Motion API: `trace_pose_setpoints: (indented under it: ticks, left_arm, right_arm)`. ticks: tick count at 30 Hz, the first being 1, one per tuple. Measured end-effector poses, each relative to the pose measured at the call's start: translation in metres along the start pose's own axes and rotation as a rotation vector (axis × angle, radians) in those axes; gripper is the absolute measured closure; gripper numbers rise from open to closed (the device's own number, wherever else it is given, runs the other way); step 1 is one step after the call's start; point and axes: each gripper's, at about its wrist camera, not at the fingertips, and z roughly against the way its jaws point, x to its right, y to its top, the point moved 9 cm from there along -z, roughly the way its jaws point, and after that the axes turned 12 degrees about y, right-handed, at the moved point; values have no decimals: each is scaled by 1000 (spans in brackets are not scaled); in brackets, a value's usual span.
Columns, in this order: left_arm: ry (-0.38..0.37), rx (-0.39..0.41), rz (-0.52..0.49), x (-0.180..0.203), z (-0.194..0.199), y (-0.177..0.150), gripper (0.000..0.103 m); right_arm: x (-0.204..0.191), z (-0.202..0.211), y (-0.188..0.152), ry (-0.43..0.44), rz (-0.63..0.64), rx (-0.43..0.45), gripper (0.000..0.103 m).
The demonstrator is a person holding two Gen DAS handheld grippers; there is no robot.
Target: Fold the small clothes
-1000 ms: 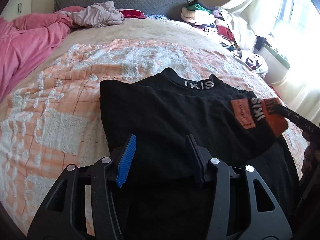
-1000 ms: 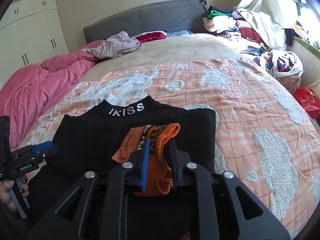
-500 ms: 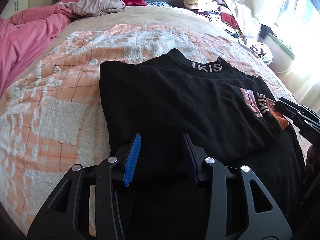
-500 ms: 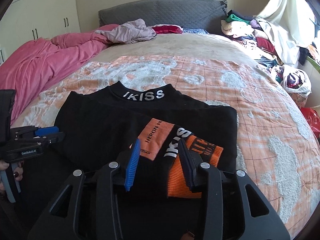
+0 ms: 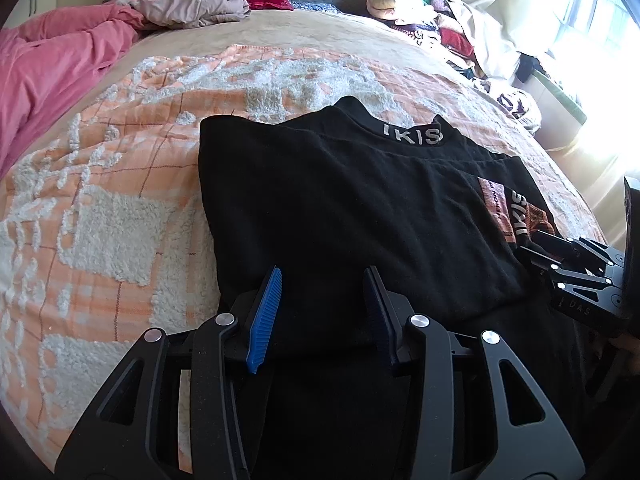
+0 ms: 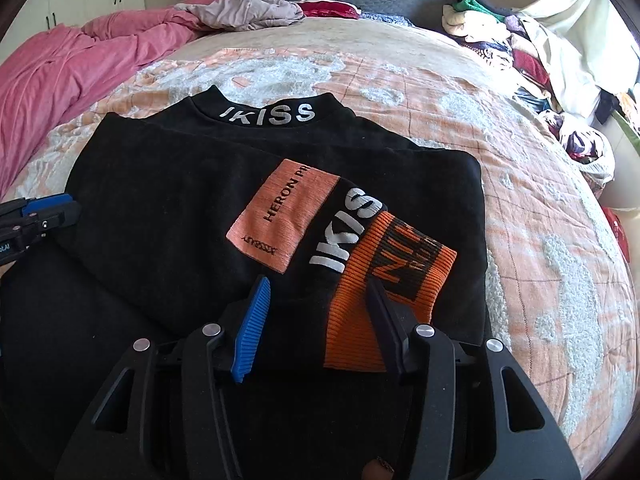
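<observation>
We see our left gripper point(image 5: 322, 312) angled downward, its 2 fingers point(image 5: 264, 320) parted with a clear gap and pressing on nothing. Our right gripper point(image 6: 318, 326) points down at a similar slant, its jaws opening, nothing pinched between them. Both sit side by side, near each other.

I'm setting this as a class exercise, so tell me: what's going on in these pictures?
A person with a claw in each hand is folding a black top on a bed. One sleeve, with its orange cuff, is folded across the body. The right claw is opening over that cuff, its fingers not pressing it. The left claw hovers over the top's other side, gripping nothing. The lower part is not yet folded up.
</observation>
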Motion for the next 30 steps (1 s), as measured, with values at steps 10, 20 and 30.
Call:
trace_pose_setpoints:
  ticks: [10,20,30]
  left_arm:
    - [-4,3,2,0,3,1,68]
    - [-11,4,4,-2,7,1,65]
    - [-14,16,16,-4,18,6,53]
  right_arm:
    - [-5,8,0,20,-7,13,50]
    - [-9,15,3,57,-20,30,41]
    - [-20,31,13,76,-2,93,30]
